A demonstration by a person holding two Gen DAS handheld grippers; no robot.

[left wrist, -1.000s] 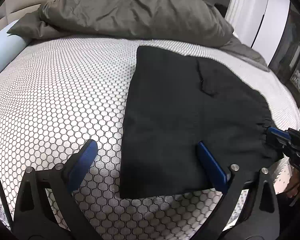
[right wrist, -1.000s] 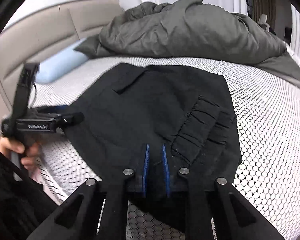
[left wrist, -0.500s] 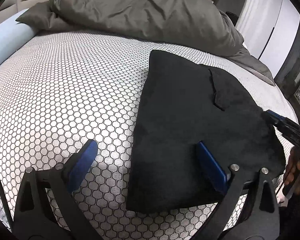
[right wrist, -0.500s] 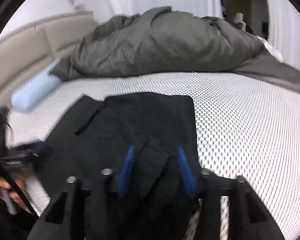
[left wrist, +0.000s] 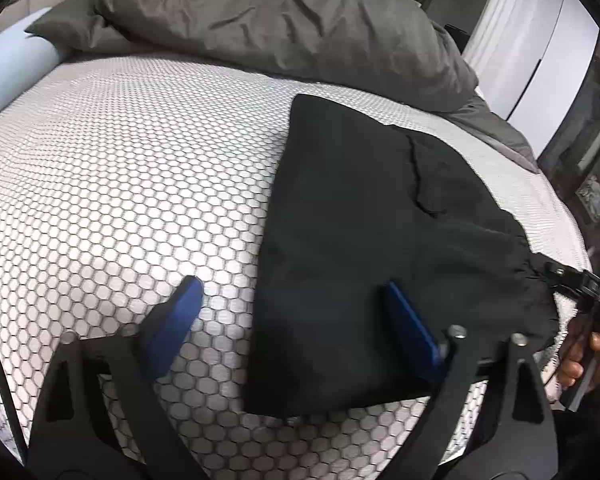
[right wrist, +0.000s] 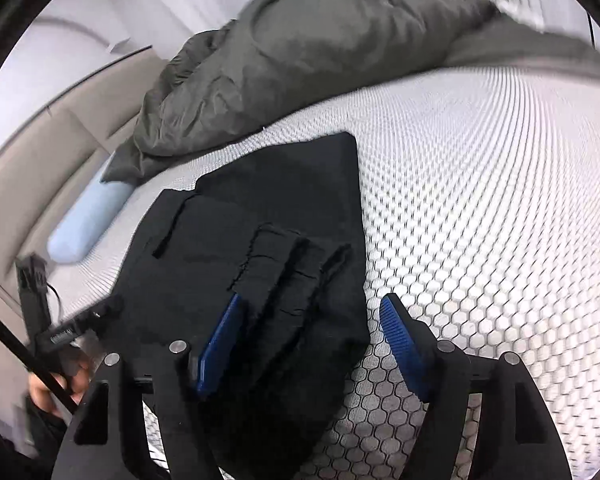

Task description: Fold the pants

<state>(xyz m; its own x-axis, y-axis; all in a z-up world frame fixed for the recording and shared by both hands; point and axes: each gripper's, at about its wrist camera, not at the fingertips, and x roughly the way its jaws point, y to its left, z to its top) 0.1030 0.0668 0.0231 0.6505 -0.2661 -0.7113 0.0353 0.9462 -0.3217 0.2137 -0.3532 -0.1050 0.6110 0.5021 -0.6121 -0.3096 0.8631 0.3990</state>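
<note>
Blue pads line your left gripper (left wrist: 292, 312), and its fingers stand wide apart, though they have just been closing a bit; one is over the bed sheet (left wrist: 120, 184) and one over the near edge of the black pants (left wrist: 360, 240), gripping nothing. Your right gripper (right wrist: 312, 344) has just been opening, and its fingers are apart too, with the bunchy waistband lying loose between them. The pants lie folded flat on the bed. Farther back sits a light blue pillow (right wrist: 84, 220), and behind it a big gray blanket (left wrist: 280, 28) in a heap.
</note>
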